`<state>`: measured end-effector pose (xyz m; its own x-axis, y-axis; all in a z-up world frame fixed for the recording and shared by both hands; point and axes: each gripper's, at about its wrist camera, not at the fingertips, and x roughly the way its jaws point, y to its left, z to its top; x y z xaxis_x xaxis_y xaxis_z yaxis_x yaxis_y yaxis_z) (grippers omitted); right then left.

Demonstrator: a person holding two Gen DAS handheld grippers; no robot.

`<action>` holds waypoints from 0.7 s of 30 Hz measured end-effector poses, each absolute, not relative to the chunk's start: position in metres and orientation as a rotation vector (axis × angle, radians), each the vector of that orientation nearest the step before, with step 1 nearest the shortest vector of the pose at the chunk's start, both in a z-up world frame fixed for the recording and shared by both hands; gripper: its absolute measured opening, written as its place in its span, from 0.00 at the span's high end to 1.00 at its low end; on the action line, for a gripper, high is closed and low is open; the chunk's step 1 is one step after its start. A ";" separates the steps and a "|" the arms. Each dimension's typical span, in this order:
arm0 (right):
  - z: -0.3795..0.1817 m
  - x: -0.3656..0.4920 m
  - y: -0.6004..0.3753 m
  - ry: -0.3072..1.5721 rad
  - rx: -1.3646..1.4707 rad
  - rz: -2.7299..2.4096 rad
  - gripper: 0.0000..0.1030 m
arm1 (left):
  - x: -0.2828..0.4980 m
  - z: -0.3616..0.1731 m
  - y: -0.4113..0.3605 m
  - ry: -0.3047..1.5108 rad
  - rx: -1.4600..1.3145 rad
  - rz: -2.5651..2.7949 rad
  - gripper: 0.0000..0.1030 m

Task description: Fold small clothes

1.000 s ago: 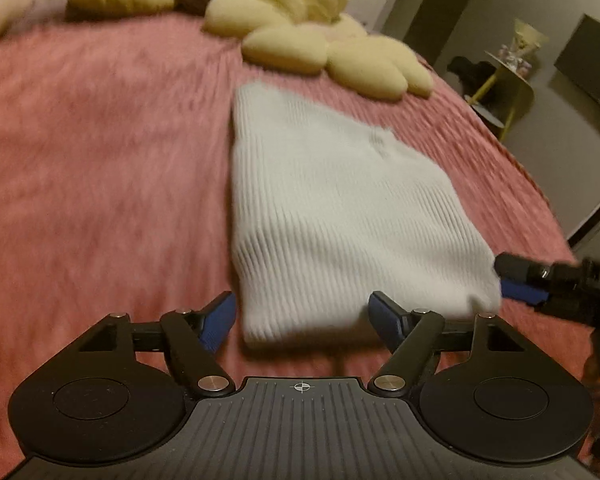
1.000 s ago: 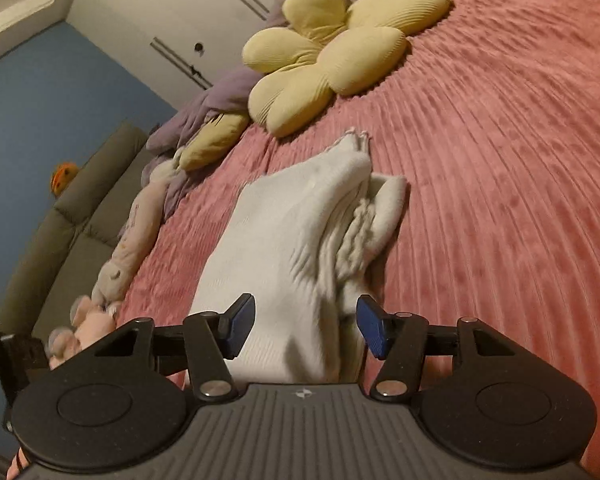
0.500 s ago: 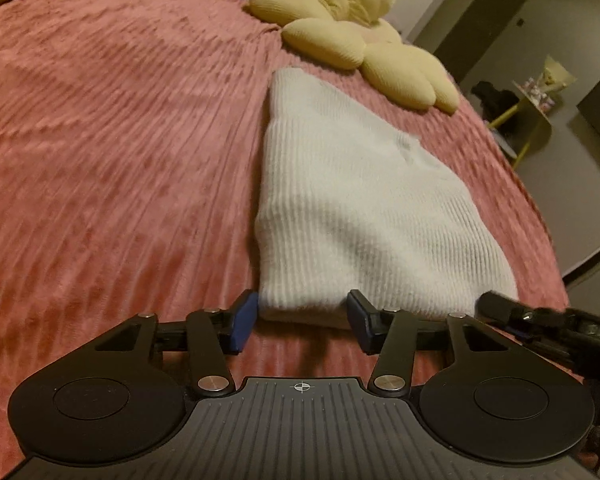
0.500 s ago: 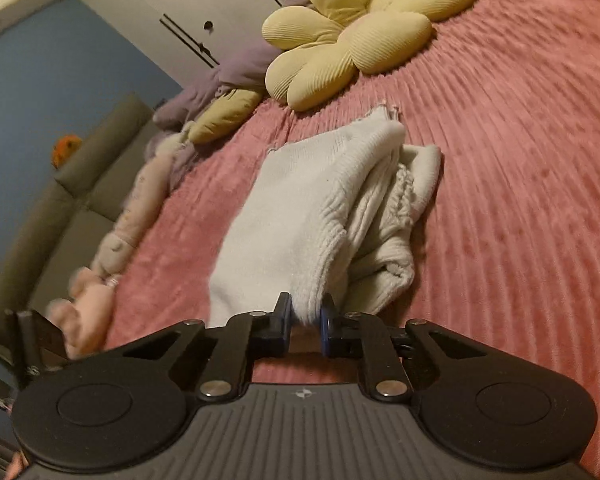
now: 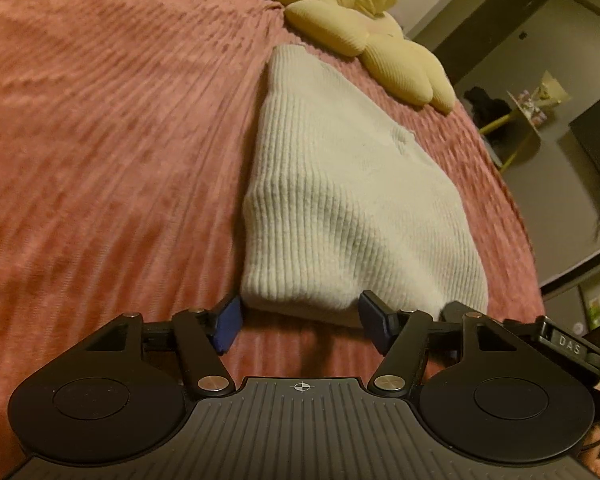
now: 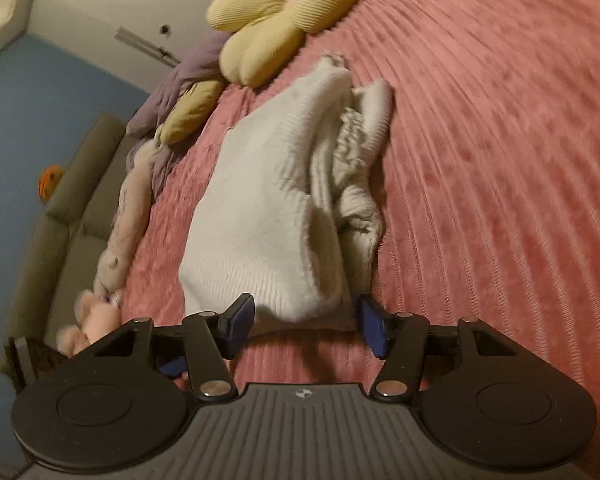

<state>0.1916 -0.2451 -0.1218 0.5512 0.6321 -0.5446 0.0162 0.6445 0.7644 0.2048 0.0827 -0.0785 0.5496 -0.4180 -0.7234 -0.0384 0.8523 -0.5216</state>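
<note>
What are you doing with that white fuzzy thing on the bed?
A person is folding a small white knit garment on a pink bedspread, using a hand-held gripper in each hand. The left hand-held gripper and the right hand-held gripper sit at the garment's near edge. Both sets of jaws are opening, and neither grips the cloth. A yellow flower pillow lies beyond it.

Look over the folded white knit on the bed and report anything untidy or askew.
The white knit lies folded on the pink bedspread, but its right side is untidy: a crumpled, bunched layer spills out from under the smooth top panel. Seen from the left wrist, the top looks flat and even.
</note>
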 end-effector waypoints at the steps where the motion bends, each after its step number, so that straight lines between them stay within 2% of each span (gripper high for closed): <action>1: -0.125 0.194 -0.245 0.928 0.837 0.418 0.44 | 0.207 -0.080 0.083 0.979 -0.534 -0.234 0.34; 2: -0.128 0.196 -0.246 0.930 0.868 0.421 0.45 | 0.208 -0.081 0.083 0.981 -0.544 -0.233 0.34; 4: -0.135 0.202 -0.246 0.940 0.940 0.444 0.56 | 0.210 -0.082 0.083 0.979 -0.551 -0.233 0.39; 6: -0.142 0.206 -0.247 0.950 0.997 0.450 0.60 | 0.212 -0.081 0.084 0.982 -0.548 -0.227 0.48; 10: -0.145 0.210 -0.247 0.959 1.039 0.448 0.62 | 0.212 -0.081 0.088 0.988 -0.574 -0.230 0.56; 14: -0.131 0.203 -0.245 0.934 0.914 0.436 0.54 | 0.211 -0.079 0.092 0.987 -0.590 -0.231 0.60; 16: -0.129 0.199 -0.250 0.916 0.914 0.417 0.43 | 0.211 -0.079 0.092 0.987 -0.594 -0.231 0.61; 20: -0.137 0.202 -0.262 0.907 1.018 0.400 0.40 | 0.209 -0.077 0.094 0.978 -0.599 -0.241 0.64; 21: -0.138 0.203 -0.262 0.904 1.031 0.404 0.37 | 0.208 -0.077 0.094 0.979 -0.604 -0.240 0.64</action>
<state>0.2029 -0.2621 -0.1384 0.5877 0.6717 -0.4512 0.1125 0.4843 0.8676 0.2084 0.0939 -0.0769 0.5480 -0.4514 -0.7042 -0.0746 0.8121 -0.5787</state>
